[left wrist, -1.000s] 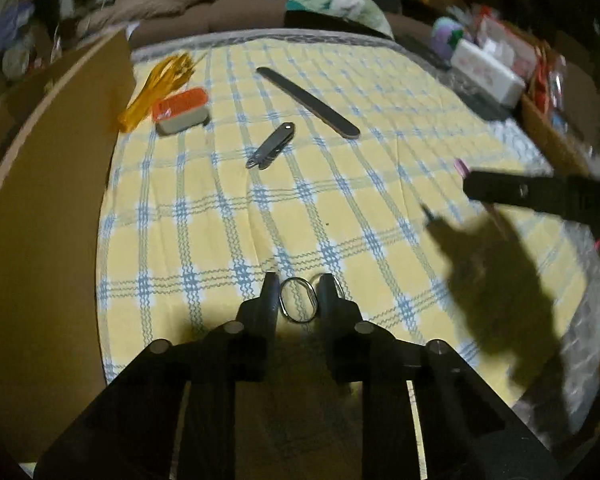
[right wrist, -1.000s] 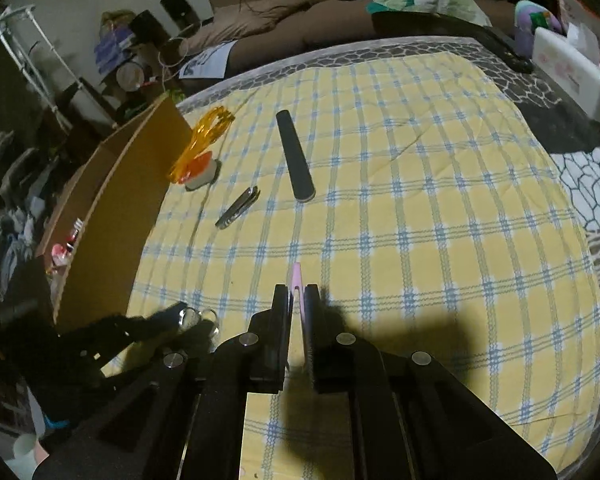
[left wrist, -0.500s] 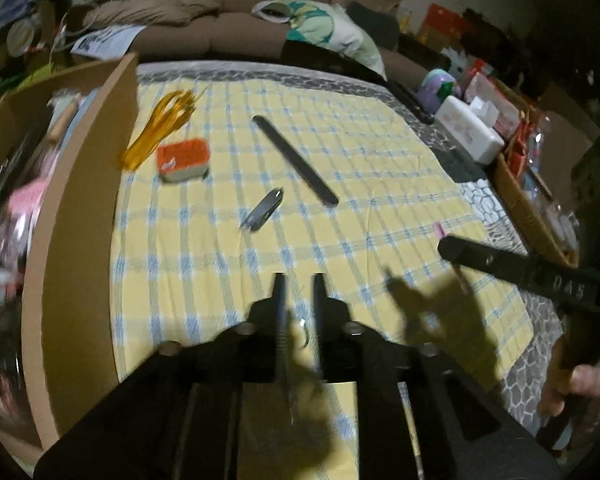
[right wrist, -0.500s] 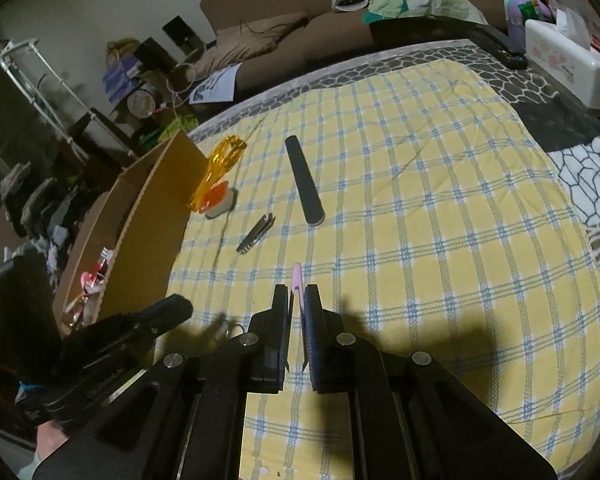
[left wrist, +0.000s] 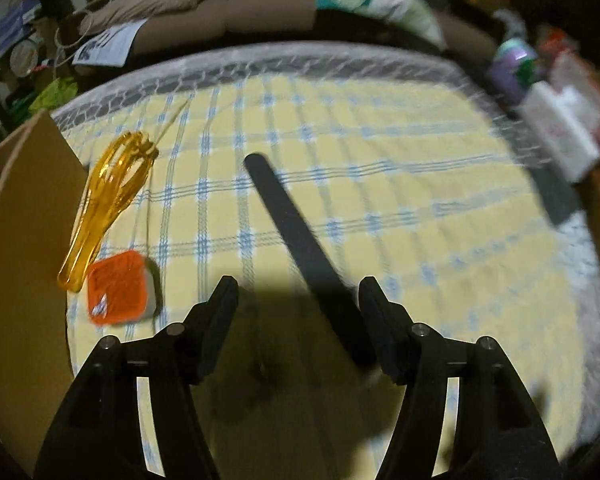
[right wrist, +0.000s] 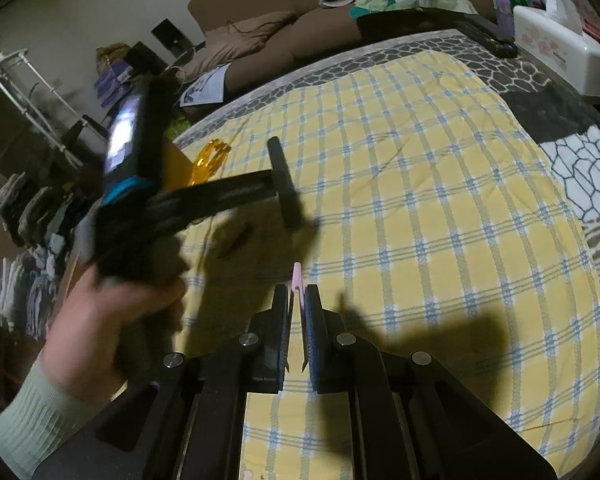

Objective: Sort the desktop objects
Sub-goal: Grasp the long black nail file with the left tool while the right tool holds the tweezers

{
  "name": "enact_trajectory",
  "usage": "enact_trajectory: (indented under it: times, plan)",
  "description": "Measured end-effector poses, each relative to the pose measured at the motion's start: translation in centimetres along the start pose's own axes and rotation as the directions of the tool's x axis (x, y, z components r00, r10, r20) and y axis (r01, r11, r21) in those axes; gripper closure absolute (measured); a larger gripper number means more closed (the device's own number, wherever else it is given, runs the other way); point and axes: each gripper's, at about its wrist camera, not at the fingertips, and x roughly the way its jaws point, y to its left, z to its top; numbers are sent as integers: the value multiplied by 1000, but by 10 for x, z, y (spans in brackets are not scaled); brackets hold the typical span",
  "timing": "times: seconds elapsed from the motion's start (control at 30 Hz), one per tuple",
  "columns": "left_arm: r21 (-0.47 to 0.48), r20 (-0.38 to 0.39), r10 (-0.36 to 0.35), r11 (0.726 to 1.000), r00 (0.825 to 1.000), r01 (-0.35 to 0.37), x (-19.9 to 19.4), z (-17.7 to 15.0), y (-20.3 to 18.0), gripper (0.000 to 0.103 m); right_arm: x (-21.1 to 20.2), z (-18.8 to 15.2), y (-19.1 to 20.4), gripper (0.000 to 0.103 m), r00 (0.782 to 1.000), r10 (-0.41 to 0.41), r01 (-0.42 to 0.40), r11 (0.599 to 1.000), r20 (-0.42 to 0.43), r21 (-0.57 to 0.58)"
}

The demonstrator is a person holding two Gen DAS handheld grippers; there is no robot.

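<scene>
Yellow checked cloth with blue lines (left wrist: 400,208) covers the worktop, and the things not yet sorted lie toward its left edge. Nearest that edge, just beside the brown cardboard box (left wrist: 16,264), are an amber translucent plastic whisk-shaped tool (left wrist: 108,196) and, touching its handle end, a small container with an orange lid (left wrist: 118,288). A long flat black nail file (left wrist: 300,248) runs diagonally across the middle of the cloth.

In the left wrist view the left gripper (left wrist: 296,292) hovers low over the near end of the file, its fingers spread wide apart and empty; the file's near end passes close to the right finger. The picture is smeared by motion. The right gripper (right wrist: 296,300) has its fingers nearly together, clamped on a thin pink stick (right wrist: 297,280) whose tip pokes out in front, held above the cloth.

The step in hand looks like a reach for the next item, most likely the file or the small dark object (right wrist: 236,242) in shadow beside it. Next, the left gripper probably needs to centre over its target, lower, and close.
</scene>
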Motion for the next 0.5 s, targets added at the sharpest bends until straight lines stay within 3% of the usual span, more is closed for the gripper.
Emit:
enact_trajectory:
  times: [0.07,0.17,0.23,0.5]
  plan:
    - [-10,-31,2,1000,1000,-2,18,4,-1,44,0,1,-4,96,1000,-1,1,1000,-3,1]
    - [19,-7,5,1000,1000,-5,22,6,-8,46,2,2,-8,96,1000,2,-2,1000,-8,0]
    - [72,6,-23,997,1000,23,19,6,-15,81,3,2,-8,96,1000,4,-4,1000,-12,1]
    - [48,14,-93,995,996,92,-10,-3,-6,85,2,2,-4,96,1000,7,-7,1000,-6,-1]
